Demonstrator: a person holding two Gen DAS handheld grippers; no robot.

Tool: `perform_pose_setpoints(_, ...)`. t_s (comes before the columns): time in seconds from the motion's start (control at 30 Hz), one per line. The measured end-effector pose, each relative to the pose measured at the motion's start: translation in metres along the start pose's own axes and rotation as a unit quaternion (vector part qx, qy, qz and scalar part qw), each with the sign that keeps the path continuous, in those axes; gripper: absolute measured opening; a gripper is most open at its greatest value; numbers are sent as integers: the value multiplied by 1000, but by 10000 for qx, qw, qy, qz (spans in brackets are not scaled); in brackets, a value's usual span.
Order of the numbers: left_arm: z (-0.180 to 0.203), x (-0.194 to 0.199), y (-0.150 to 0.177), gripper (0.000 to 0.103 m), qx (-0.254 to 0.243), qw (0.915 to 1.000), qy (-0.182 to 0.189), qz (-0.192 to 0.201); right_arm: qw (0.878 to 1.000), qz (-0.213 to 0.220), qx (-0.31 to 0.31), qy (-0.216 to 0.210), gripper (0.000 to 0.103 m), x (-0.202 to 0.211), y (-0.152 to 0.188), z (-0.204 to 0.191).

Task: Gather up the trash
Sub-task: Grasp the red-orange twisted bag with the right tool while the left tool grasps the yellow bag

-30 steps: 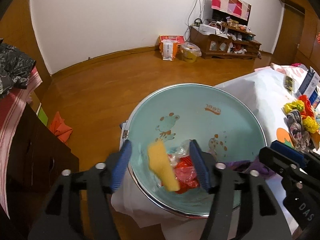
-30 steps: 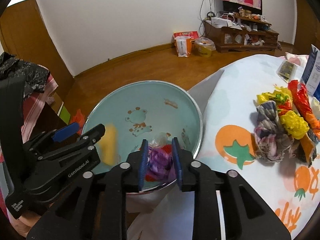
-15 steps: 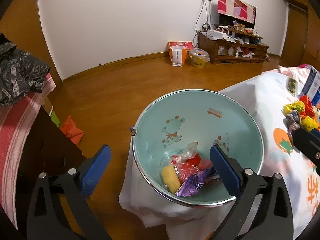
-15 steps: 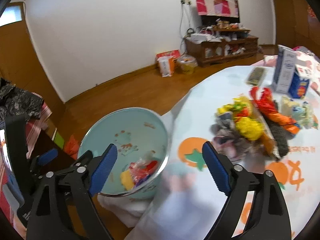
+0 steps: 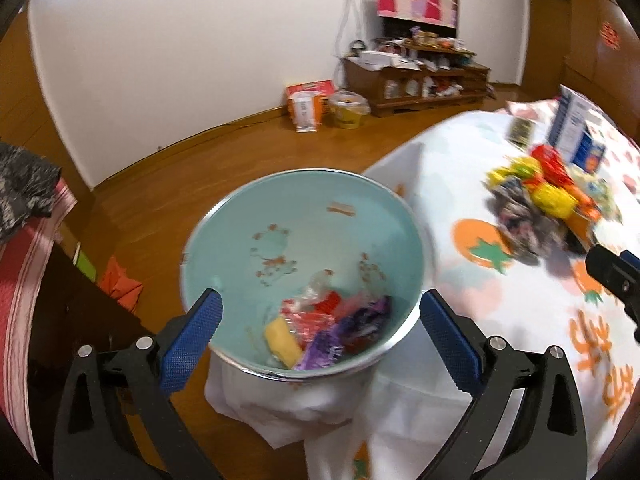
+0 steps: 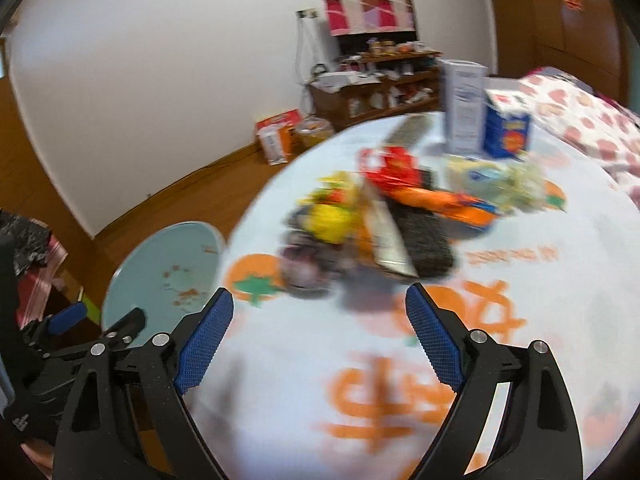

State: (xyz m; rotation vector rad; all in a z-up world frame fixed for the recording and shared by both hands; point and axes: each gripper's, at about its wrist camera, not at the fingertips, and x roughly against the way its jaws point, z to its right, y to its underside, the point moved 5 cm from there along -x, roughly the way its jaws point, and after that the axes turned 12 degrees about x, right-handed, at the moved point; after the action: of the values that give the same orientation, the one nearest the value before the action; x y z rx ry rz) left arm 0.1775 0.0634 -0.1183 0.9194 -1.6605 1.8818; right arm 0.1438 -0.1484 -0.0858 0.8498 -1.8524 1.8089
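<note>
A pale blue bin (image 5: 304, 216) stands beside the table and holds a yellow piece (image 5: 282, 340), red wrappers (image 5: 312, 316) and a purple wrapper (image 5: 352, 328). My left gripper (image 5: 318, 338) is open and empty above the bin's near rim. A pile of trash (image 6: 360, 232) with yellow, red, orange and dark pieces lies on the tablecloth (image 6: 320, 380). My right gripper (image 6: 320, 340) is open and empty over the table, short of the pile. The bin also shows in the right wrist view (image 6: 160, 268), and the pile in the left wrist view (image 5: 536, 208).
Blue and white cartons (image 6: 484, 120) stand behind the pile. A dark cabinet (image 5: 52, 304) with a striped cloth is left of the bin. A low shelf (image 5: 416, 76) and bags (image 5: 308, 104) stand by the far wall across the wooden floor.
Both grippers opened: the yellow piece and the purple wrapper dropped into the bin. The right gripper then swung right over the table toward the pile; the left drew back slightly.
</note>
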Motion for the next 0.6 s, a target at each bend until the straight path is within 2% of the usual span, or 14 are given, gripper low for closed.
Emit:
perform_pose_setpoints(0.1, 17, 1, 6, 97, -132, 9998, 114, -44, 9994, -84, -279, 209, 86, 3, 12, 31)
perform_pose_setpoints(0.23, 37, -1, 11, 97, -229, 9993, 274, -142, 9980, -151, -491, 363, 78, 5, 22, 64)
perform_pose_setpoints(0.33, 48, -3, 15, 97, -348, 9987, 311, -180, 9973, -159, -544, 473, 75, 7, 23, 79)
perform_pose_setpoints(0.43, 56, -7, 15, 97, -379, 9984, 343, -223, 9967, -199, -624, 485, 67, 4, 24, 91)
perform_pose_setpoints(0.6, 71, -11, 11, 96, -404, 9977, 476, -258, 9975, -205, -515, 439, 58, 1, 18, 96)
